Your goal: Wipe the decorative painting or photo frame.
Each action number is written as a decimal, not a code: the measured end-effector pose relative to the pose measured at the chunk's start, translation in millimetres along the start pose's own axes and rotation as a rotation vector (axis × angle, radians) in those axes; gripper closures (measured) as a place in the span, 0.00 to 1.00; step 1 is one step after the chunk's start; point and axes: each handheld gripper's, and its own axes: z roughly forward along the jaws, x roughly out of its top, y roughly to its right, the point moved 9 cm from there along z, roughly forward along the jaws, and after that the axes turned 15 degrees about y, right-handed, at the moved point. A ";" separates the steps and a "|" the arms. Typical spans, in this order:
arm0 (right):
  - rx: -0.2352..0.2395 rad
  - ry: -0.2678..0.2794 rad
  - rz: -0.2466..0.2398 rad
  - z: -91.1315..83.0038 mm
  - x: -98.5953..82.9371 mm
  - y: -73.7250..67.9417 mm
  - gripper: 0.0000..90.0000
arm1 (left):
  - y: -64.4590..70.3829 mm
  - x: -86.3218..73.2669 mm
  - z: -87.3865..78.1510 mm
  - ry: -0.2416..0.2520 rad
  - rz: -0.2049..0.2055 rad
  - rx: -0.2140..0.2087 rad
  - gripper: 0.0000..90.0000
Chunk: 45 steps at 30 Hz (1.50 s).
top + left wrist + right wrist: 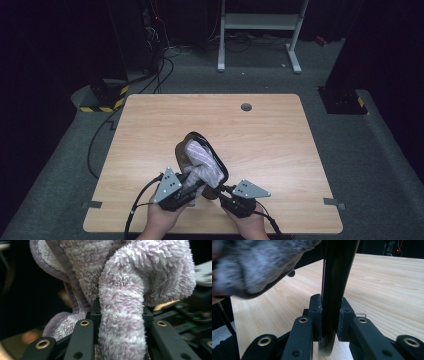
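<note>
A fluffy lilac-and-white striped sock (205,165) hangs out of a black shoe (197,137) held above the near middle of the wooden table (270,140). My left gripper (192,185) is shut on the sock's lower end. In the left gripper view the sock (122,327) is squeezed between the jaws of the left gripper (121,315). My right gripper (222,189) sits just right of it. In the right gripper view the right gripper (331,312) is shut on the shoe's thin black rim (337,277), with the sock (254,267) blurred at upper left.
A round cable hole (246,106) sits near the table's far edge. Behind the table stands a white metal frame (260,22), and cables (160,70) trail over the floor at back left. A black-and-yellow striped block (107,97) lies off the far left corner.
</note>
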 end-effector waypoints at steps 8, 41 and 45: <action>0.024 -0.008 0.006 -0.9 -5.1 -3.4 0.75 | -2.2 0.0 -1.7 0.008 -0.012 0.013 0.75; 0.012 -0.052 0.014 -4.9 -15.2 0.7 0.87 | -120.9 -50.6 -28.2 -0.088 -0.107 0.305 0.75; 0.012 -0.052 0.014 -4.7 -15.3 0.6 0.87 | -126.9 -52.3 -29.2 -0.092 -0.115 0.313 0.75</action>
